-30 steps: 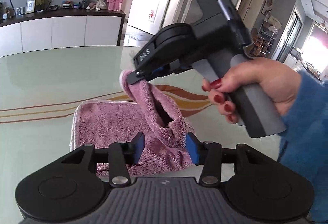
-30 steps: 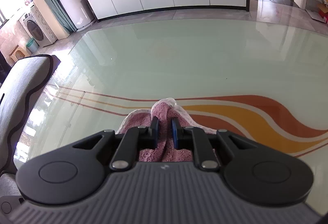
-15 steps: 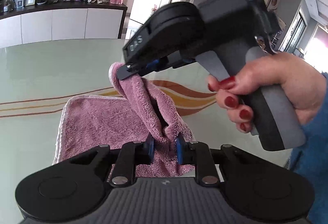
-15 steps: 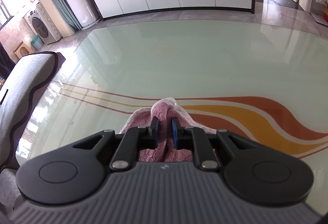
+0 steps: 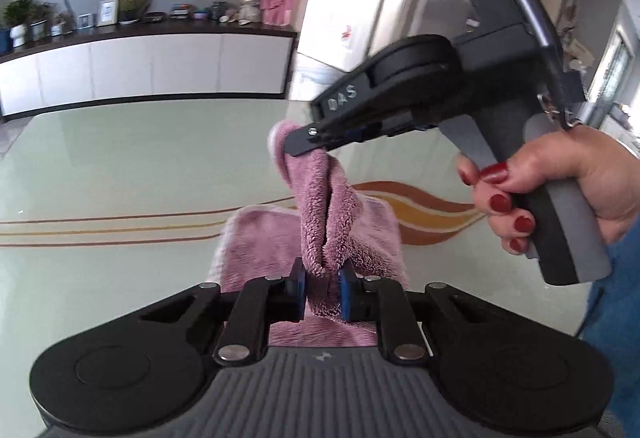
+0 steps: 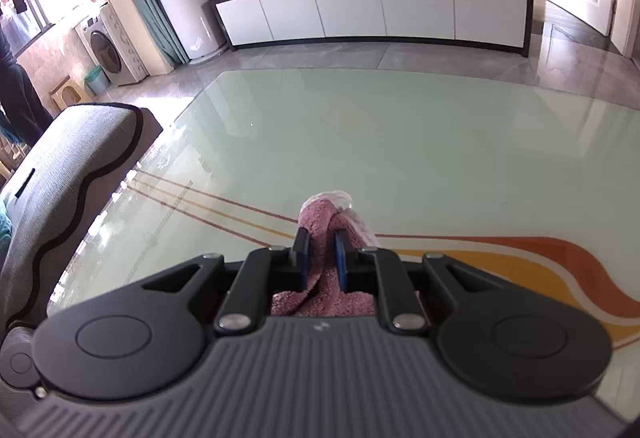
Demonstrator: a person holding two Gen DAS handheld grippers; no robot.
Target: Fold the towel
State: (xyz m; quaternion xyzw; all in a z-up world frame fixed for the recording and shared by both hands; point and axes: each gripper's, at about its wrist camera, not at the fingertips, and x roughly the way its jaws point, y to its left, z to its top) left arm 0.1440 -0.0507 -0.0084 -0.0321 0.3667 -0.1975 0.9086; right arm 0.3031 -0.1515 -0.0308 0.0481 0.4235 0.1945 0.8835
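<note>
Towel (image 5: 320, 234) (pink, fluffy) is lifted off the glass table (image 5: 120, 165) near its front edge, bunched between two grippers. Left gripper (image 5: 322, 284) has just been closing and now pinches a near fold. Right gripper (image 6: 319, 254), tilted downward and held by a hand (image 5: 560, 177) with red nails, clamps the far corner. Only the left view shows that hand and the towel's lower part; the right view alone shows a sofa (image 6: 60, 177) at left.
</note>
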